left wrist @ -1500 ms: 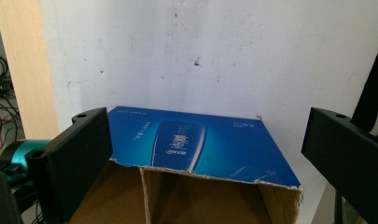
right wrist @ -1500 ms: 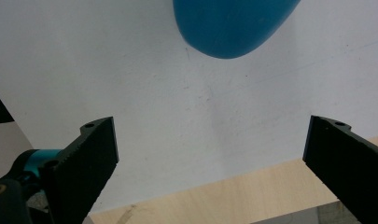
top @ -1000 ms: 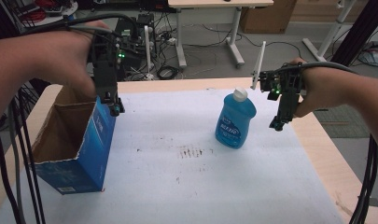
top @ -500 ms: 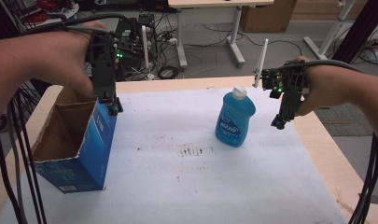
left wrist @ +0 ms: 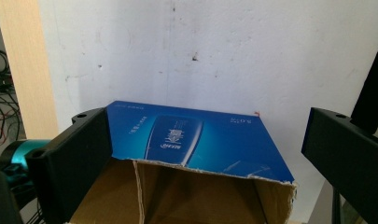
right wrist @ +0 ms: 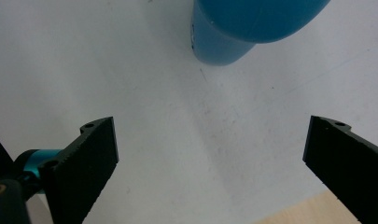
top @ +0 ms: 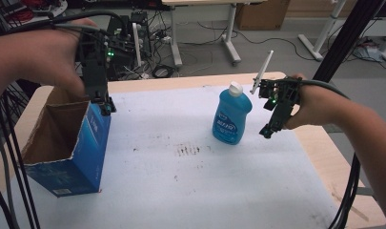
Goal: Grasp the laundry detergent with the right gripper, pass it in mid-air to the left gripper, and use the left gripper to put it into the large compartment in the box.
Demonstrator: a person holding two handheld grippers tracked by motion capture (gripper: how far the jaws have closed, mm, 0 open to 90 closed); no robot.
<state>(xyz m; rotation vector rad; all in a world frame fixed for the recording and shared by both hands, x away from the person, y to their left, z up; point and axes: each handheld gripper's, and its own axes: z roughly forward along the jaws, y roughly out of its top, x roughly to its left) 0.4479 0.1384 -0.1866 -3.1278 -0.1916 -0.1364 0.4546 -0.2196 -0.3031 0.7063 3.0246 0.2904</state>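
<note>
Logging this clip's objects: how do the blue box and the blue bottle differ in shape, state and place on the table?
The box is squarish cardboard, while the bottle is rounded plastic. The box's top is torn open, showing a brown inside; the bottle is closed with a white cap. The box stands at the table's left under the left gripper; the bottle stands right of centre, beside the right gripper. Both are blue, upright and not gripped.

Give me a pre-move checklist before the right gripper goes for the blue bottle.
1. Right gripper open: ok, jaws spread wide.
2. Blue plastic bottle with white cap upright on the white table cover: ok.
3. Bottle between the right jaws: not ok, it stands beside the gripper.
4. Blue cardboard box open on top: ok.
5. Left gripper open at the box's edge: ok.
6. Box contents: cannot tell.
</note>
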